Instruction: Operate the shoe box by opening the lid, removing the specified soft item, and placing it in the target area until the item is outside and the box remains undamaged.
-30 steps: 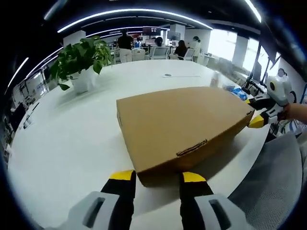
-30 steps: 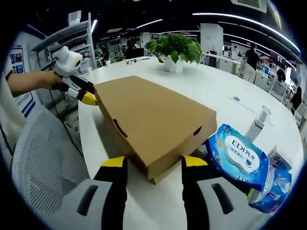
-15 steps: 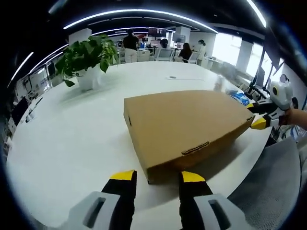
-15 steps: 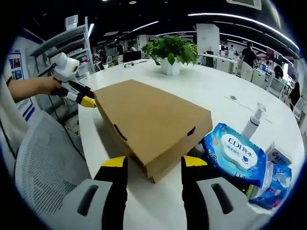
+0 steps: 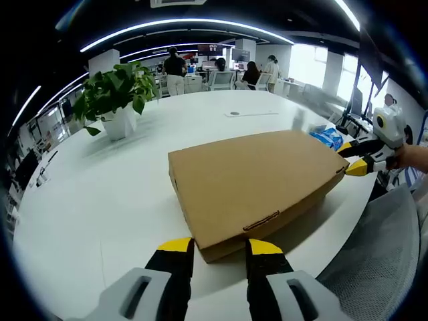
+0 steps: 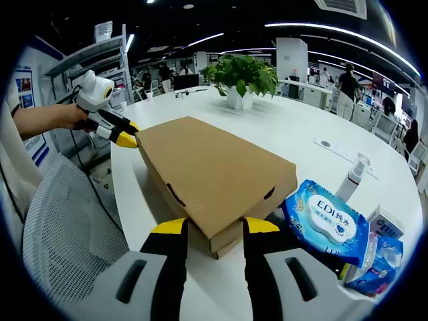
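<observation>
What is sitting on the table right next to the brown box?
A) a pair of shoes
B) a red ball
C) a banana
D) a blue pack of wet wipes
D: in the right gripper view a blue pack of wet wipes lies on the white table just beside the closed cardboard shoe box.

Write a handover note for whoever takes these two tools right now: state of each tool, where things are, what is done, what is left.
Left tool: open, tips straddling one corner of the box, not clamping it.
Right tool: open, tips either side of the opposite corner.
Box: flat on the white table, lid closed; no damage visible.
Wipes pack lies on the table beside the box, at the right tool's end, by a pump bottle. Plant farther off.
Done: tools in place at the corners.
Left: lift the lid, take the soft item out, set it down outside. Contents not visible.
</observation>
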### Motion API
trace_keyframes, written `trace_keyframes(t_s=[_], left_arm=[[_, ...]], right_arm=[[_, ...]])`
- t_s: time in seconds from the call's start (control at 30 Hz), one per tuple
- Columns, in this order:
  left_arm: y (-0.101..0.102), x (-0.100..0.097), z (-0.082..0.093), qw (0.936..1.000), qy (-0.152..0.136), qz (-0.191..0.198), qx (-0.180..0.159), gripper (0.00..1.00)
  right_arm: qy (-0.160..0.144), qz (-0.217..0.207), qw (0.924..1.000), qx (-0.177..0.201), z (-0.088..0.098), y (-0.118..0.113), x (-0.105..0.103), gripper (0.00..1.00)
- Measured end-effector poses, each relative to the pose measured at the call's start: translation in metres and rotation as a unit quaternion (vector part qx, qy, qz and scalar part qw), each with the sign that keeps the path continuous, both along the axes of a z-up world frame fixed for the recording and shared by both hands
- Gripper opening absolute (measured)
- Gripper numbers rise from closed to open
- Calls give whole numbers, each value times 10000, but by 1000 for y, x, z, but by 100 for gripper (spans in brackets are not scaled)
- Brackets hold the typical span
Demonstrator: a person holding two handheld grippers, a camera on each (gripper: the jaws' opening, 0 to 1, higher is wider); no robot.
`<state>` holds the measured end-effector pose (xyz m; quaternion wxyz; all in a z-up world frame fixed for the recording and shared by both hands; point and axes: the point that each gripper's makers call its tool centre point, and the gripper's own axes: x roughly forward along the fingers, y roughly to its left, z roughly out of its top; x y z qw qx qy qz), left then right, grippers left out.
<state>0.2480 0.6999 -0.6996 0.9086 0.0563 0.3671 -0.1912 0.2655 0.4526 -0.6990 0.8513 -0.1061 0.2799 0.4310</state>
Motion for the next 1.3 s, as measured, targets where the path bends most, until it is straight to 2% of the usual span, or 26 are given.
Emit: trace_keyframes(t_s=[0.3,0.53,1.3], left_arm=[[0,1,-9,9999,116,44,-4,31],[1,6,-9,9999,122,96,-64,31],[6,50,-12,9998,172,49,41,30]], right_arm=[[60,20,10000,-76,-10,0,-1,29],[45,34,10000,-67,-10,1,9,29],[27,55,10000,-78,-10,6,53,29]])
